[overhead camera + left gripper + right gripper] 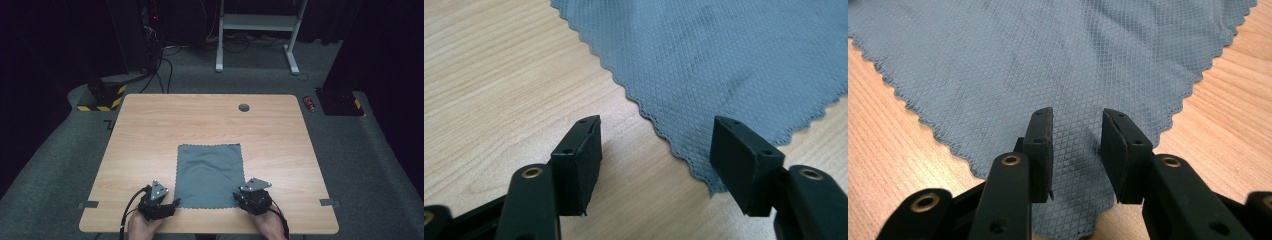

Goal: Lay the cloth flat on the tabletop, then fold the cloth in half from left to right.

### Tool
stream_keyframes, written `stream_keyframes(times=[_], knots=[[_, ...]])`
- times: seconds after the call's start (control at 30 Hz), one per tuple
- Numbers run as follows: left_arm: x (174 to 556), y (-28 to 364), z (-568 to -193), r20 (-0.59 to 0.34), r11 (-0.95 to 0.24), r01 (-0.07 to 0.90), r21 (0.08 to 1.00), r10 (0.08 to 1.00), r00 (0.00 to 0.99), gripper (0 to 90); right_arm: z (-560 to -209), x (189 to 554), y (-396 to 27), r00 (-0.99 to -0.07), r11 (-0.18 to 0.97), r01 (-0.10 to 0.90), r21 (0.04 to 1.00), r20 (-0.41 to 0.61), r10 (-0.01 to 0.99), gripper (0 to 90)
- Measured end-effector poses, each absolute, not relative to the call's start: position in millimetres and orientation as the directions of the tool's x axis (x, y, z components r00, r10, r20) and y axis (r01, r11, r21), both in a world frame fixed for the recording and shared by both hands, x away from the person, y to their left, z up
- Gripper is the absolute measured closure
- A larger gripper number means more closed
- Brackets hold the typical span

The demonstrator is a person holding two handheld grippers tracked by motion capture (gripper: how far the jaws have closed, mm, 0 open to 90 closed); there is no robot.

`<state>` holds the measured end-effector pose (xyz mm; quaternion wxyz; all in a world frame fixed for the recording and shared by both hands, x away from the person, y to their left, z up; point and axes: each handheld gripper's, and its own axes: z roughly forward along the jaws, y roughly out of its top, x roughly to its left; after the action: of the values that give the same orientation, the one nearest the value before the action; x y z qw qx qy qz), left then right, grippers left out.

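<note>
While one grey cloth [210, 175] lay flat on the table [150, 125], two tongs flanked its near corners. Left tongs [655, 150], at seven o'clock, stood wide open, straddling the corner untouched. Right tongs [1075, 150], at five o'clock, hung narrowly open over cloth. Its long axis ran twelve to six.
</note>
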<state>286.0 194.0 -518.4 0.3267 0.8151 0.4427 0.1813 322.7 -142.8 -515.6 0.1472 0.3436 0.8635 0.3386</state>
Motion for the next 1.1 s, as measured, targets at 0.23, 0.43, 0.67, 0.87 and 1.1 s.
stream_keyframes(times=[0.23,0.43,0.67,0.87,1.1], knots=[[299,198,-513,-0.075,-0.356,0.64,0.68,0.835,0.545,34.6,-514,324,-140,-0.729,0.547,0.496,0.674,-0.017,0.684,58.0],[330,204,-505,-0.125,-0.306,0.665,0.681,0.846,0.518,34.6,-505,328,-129,-0.73,0.507,0.495,0.706,0.021,0.683,57.1],[368,208,-494,-0.137,-0.274,0.677,0.683,0.863,0.486,36.5,-502,331,-96,-0.776,0.539,0.461,0.705,0.026,0.63,59.8],[399,209,-485,-0.127,-0.256,0.687,0.68,0.882,0.454,38.9,-498,328,-65,-0.818,0.551,0.406,0.729,0.02,0.575,68.7],[436,202,-482,-0.101,-0.26,0.707,0.658,0.9,0.425,41.7,-497,328,-34,-0.857,0.575,0.368,0.731,0.026,0.515,72.8]])
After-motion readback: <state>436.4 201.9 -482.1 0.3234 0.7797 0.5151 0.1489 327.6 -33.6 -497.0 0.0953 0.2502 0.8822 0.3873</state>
